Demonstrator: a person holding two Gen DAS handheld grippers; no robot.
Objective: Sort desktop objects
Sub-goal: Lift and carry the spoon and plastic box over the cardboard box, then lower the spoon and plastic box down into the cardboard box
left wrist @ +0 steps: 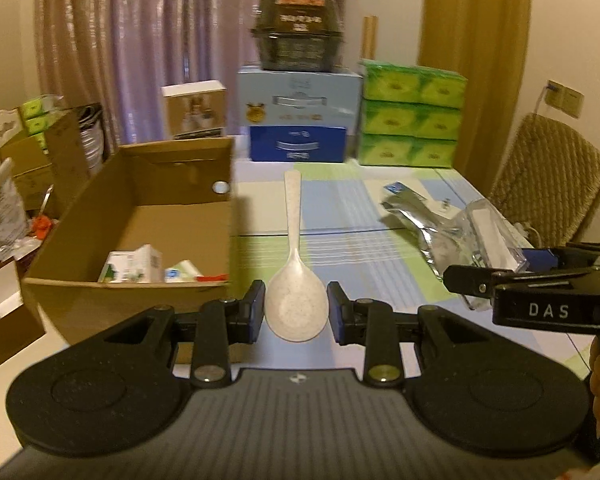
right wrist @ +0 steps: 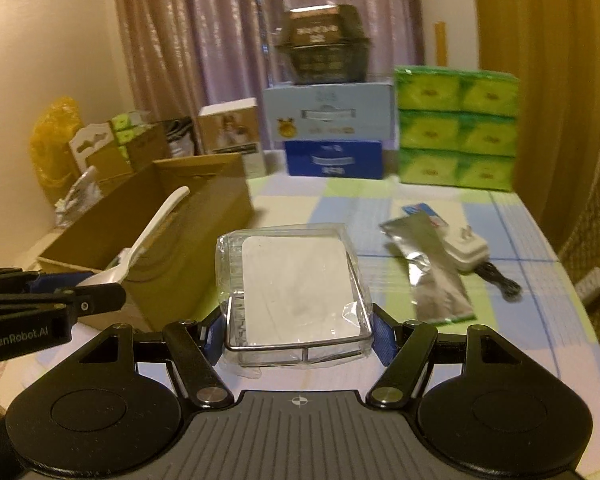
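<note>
Tablecloth (left wrist: 340, 216) beneath gripped spoon (left wrist: 296, 308), clear case (right wrist: 296, 292).

We have two wrist fisheyes, both low over the checked-cloth table (left wrist: 340, 208), facing the curtained far wall. Left cam looks along its tongs (left wrist: 296, 312), close beside the open brown cardboard box (left wrist: 148, 216). Right cam sits further right, same heading, looking along its own tongs (right wrist: 296, 332). Shared: box, stacked blue cartons (right wrist: 332, 136), green tissue packs (left wrist: 412, 124), and each sees the other tongs side-on.
</note>
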